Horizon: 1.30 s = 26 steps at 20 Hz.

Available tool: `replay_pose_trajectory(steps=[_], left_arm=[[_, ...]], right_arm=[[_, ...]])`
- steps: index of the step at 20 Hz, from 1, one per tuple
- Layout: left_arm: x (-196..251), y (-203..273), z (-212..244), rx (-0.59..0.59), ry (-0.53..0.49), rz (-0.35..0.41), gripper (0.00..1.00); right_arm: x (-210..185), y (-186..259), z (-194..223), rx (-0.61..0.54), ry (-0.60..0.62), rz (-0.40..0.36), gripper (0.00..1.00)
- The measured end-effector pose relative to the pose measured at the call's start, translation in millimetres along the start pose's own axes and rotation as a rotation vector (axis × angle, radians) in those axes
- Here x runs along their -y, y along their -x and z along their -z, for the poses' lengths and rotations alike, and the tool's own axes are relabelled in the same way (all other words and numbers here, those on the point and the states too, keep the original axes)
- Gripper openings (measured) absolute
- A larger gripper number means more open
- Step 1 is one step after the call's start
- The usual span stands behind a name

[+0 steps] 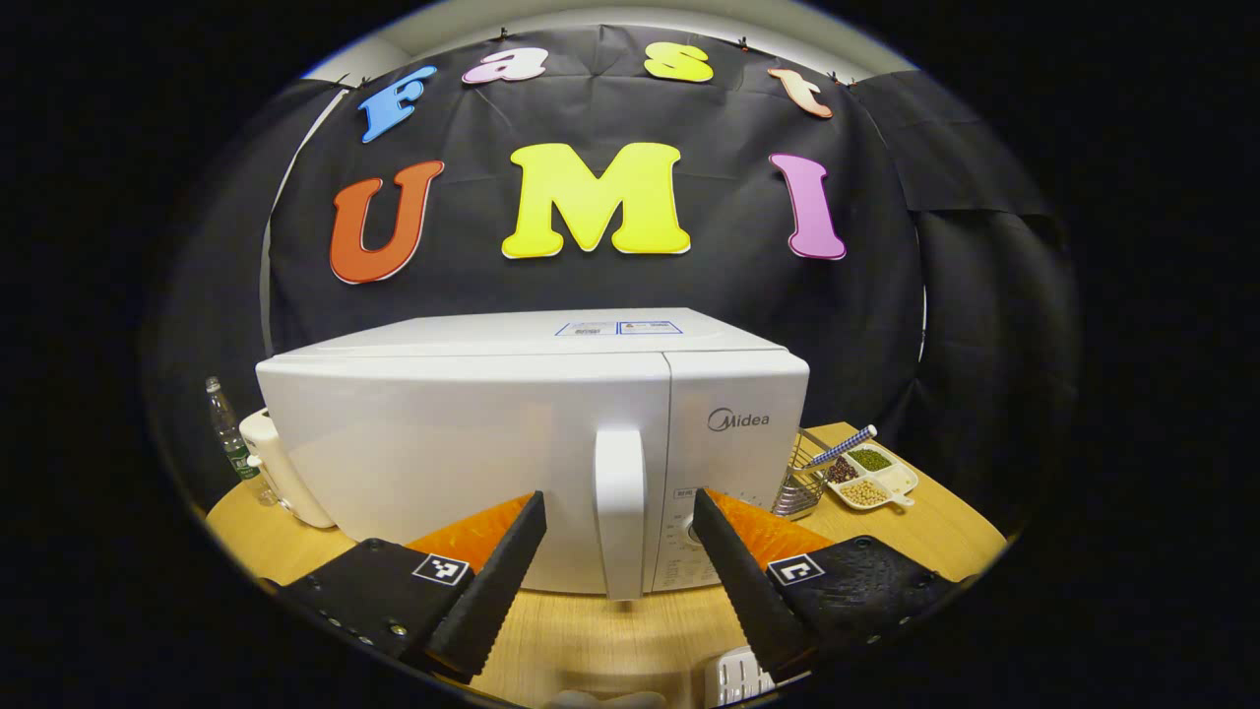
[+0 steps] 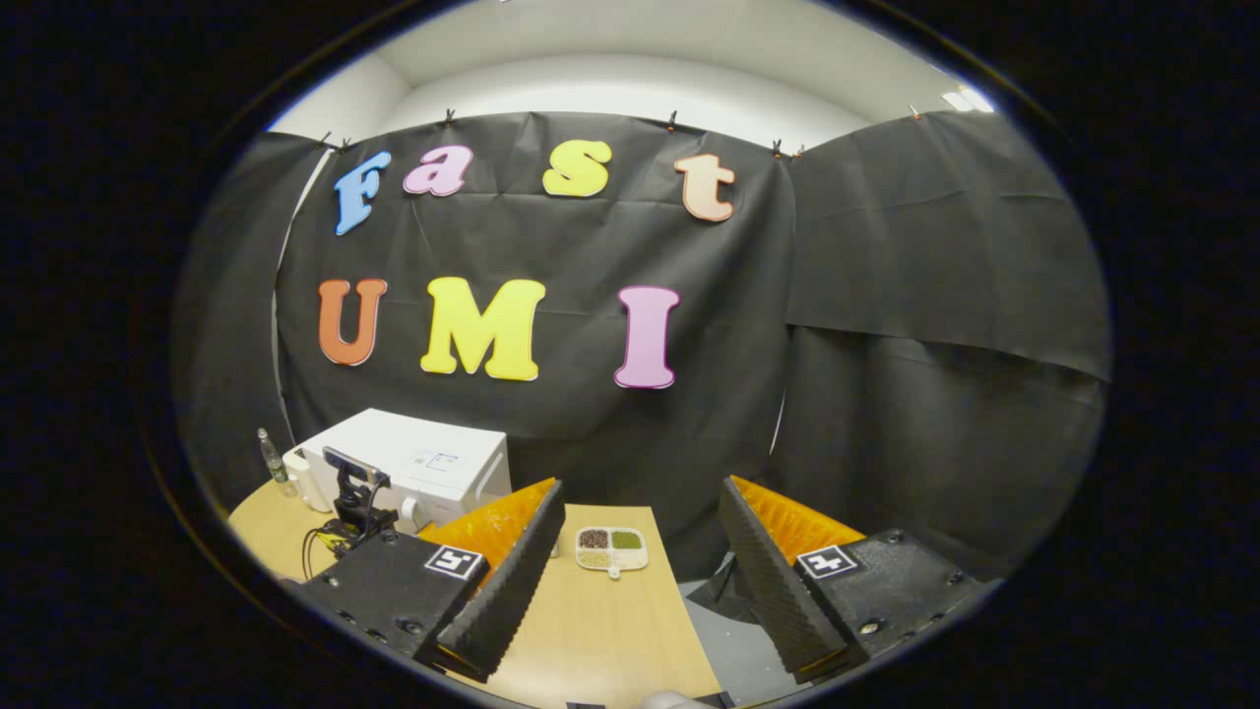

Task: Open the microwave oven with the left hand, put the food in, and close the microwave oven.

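The white microwave [image 1: 463,443] stands on the wooden table [image 1: 610,640] with its door closed. Its vertical white handle [image 1: 620,512] sits centred between the fingers of my left gripper [image 1: 618,500], which is open and touches nothing. To the right of the microwave lies the food, a white divided dish of beans [image 1: 871,475]. In the right gripper view, my right gripper [image 2: 640,492] is open and empty, held above the table's right part, with the dish [image 2: 611,548] ahead between its fingers. The microwave [image 2: 423,458] is far left there, with the left gripper [image 2: 354,497] in front of it.
A wire basket [image 1: 799,484] holding a striped stick stands between microwave and dish. A plastic bottle [image 1: 231,443] and a white roll [image 1: 285,473] stand left of the microwave. A small white object [image 1: 738,675] lies at the near edge. Grey floor [image 2: 733,640] shows beyond the table's right edge.
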<state>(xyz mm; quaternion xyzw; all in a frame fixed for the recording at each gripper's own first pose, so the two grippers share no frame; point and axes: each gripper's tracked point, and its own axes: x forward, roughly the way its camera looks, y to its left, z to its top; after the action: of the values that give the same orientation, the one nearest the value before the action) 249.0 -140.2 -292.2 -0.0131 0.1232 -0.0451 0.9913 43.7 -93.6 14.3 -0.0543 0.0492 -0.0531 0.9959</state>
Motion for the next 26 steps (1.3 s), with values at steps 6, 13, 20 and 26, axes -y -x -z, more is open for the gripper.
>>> replay_pose_trajectory(steps=[6,13,20,26], left_arm=[[-1.6,-13.4,10.6,-0.024,0.03,0.001,0.28],[-2.5,-6.3,11.0,-0.016,0.016,0.016,0.09],[-2.9,-1.9,14.7,-0.025,0.01,0.046,0.1],[-21.0,73.2,32.9,-0.004,-0.02,0.069,0.09]], right_arm=[[-3.6,-2.3,2.6,-0.005,0.01,0.008,1.0],[-13.5,3.0,3.5,-0.009,0.005,0.006,1.0],[-25.1,11.0,3.1,-0.007,0.022,-0.02,1.0],[-47.8,15.4,9.3,-0.008,0.006,-0.068,1.0]])
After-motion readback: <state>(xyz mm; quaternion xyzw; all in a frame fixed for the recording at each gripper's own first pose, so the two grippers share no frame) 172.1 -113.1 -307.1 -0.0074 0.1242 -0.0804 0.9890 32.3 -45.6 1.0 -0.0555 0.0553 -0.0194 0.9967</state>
